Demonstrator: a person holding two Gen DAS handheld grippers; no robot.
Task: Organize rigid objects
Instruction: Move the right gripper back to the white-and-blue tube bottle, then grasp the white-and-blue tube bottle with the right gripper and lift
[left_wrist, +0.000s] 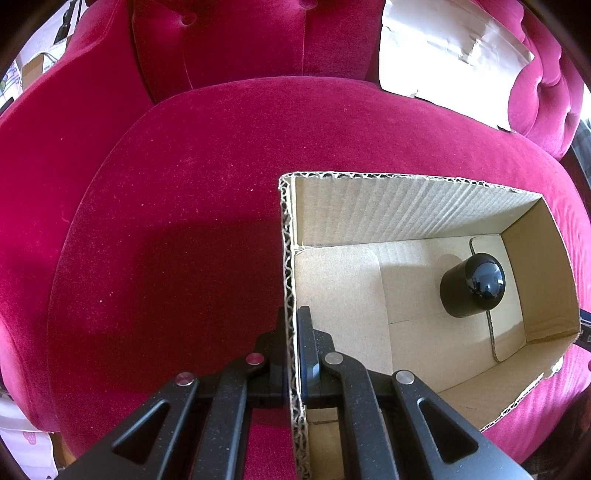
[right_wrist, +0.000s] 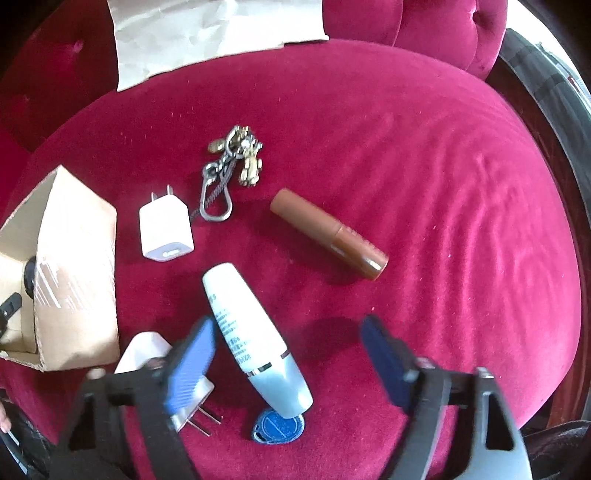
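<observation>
Left wrist view: the left gripper (left_wrist: 293, 332) is clamped on the near wall of the cardboard box (left_wrist: 406, 210), which holds a black cylinder (left_wrist: 471, 286), while the right gripper (right_wrist: 288, 354) stands spread over the white tube (right_wrist: 255, 339) lying on the red cushion (right_wrist: 443, 221), pads not touching.

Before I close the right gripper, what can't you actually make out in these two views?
- Second plug, right wrist view: mostly behind the gripper's left finger.
- Blue tag, same view: partly under the white tube.
- Tube's print: too small to read.
- Box interior, left wrist view: near corner hidden by the left gripper; only a black cylinder shows.
</observation>
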